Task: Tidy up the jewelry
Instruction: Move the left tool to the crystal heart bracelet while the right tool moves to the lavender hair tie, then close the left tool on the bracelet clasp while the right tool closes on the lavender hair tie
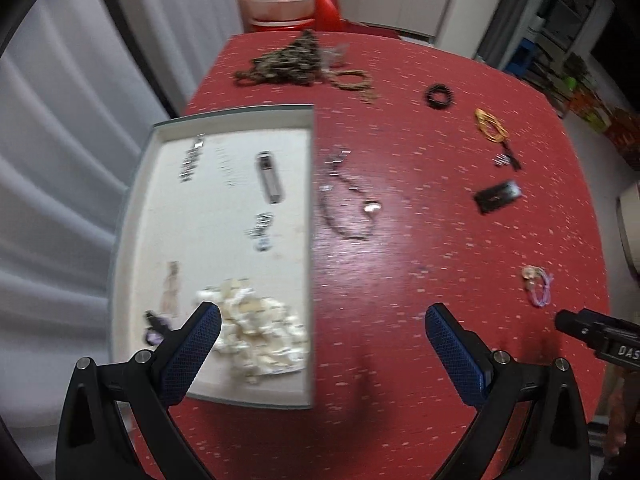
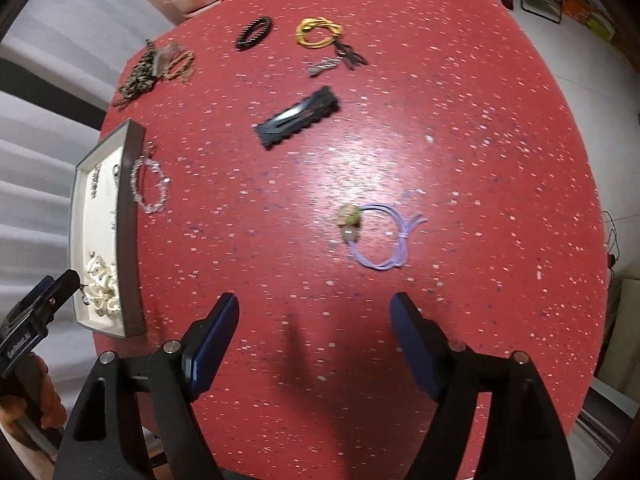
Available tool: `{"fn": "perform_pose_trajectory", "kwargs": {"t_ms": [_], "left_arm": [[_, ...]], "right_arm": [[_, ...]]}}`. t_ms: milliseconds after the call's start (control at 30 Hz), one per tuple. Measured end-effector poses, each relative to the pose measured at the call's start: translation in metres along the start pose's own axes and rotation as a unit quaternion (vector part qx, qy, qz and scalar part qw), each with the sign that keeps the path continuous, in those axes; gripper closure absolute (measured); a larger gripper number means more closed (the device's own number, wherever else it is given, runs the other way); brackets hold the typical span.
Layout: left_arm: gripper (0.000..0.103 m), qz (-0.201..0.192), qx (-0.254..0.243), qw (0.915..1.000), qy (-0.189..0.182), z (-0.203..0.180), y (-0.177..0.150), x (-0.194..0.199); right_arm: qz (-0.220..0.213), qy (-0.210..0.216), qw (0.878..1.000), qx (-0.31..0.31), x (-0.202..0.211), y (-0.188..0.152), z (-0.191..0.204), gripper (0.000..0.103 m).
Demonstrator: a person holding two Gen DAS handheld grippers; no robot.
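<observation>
Both claws gaped wide and held nothing: the left gripper (image 1: 322, 320) hung over the tray (image 1: 132, 216) edge, the right gripper (image 2: 314, 312) over the red table (image 2: 460, 140). Nearest lay one purple cord bracelet (image 2: 384, 236), its bead end pointing left. Beyond lay one black hair clip (image 2: 298, 116), long axis slanting up-right, then one black bead ring (image 2: 254, 33), one yellow band (image 2: 318, 32) and, blurred, perhaps two brown strands (image 2: 158, 68).

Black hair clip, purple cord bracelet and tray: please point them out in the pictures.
Black hair clip (image 2: 298, 117): right wrist view, middle of its body.
Purple cord bracelet (image 2: 380, 240): right wrist view, on the cord loop.
Tray (image 1: 224, 119): left wrist view, on its far wall.
</observation>
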State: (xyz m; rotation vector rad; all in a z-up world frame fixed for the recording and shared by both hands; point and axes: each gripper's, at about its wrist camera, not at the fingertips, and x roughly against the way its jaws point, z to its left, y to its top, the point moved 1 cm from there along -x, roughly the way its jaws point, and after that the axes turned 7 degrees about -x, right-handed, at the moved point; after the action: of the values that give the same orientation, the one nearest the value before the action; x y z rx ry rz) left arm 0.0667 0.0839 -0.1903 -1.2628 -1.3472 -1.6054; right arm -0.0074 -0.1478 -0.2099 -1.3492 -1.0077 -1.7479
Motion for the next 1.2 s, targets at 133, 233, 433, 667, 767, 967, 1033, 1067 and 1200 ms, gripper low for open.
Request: {"fn": "perform_pose_trajectory", "kwargs": {"t_ms": [133, 233, 433, 667, 767, 967, 1033, 1067, 1200], "left_arm": [[0.001, -0.001, -0.023, 0.9997, -0.010, -0.026, 0.008, -0.006], [0.001, -0.001, -0.035, 0.9993, -0.012, -0.039, 0.015, -0.013], [0.001, 0.005, -0.038, 0.9992, -0.011, -0.053, 0.028, -0.033], [0.001, 0.001, -0.011, 0.9999, 0.006, -0.049, 0.041, -0.059], [0.001, -0.004, -0.005, 0.9999, 0.015, -0.045, 0.048, -0.067], [0.001, -0.009, -0.002, 0.9995, 0.029, -0.043, 0.062, -0.086], [0.001, -0.007, 0.001, 0.9995, 0.032, -0.043, 0.067, -0.093], [0.001, -0.006, 0.002, 0.9995, 0.032, -0.043, 0.069, -0.096], [0.001, -0.001, 0.011, 0.9994, 0.034, -0.043, 0.075, -0.108]], "right_arm": [[-0.004, -0.014, 1.000, -0.010, 0.000, 0.000, -0.017, 0.015], [0.000, -0.019, 1.000, -0.014, -0.002, 0.002, -0.028, 0.015], [0.003, -0.022, 1.000, -0.016, -0.007, 0.010, -0.044, 0.015], [0.001, -0.032, 0.999, 0.017, -0.025, 0.017, -0.040, 0.015], [-0.003, -0.040, 0.999, 0.037, -0.035, 0.020, -0.032, 0.015], [-0.022, -0.064, 0.995, 0.075, -0.047, 0.025, -0.019, 0.015], [-0.027, -0.073, 0.994, 0.083, -0.051, 0.027, -0.015, 0.015], [-0.029, -0.077, 0.993, 0.086, -0.052, 0.028, -0.013, 0.015], [-0.033, -0.084, 0.992, 0.093, -0.059, 0.031, -0.009, 0.015]]}}
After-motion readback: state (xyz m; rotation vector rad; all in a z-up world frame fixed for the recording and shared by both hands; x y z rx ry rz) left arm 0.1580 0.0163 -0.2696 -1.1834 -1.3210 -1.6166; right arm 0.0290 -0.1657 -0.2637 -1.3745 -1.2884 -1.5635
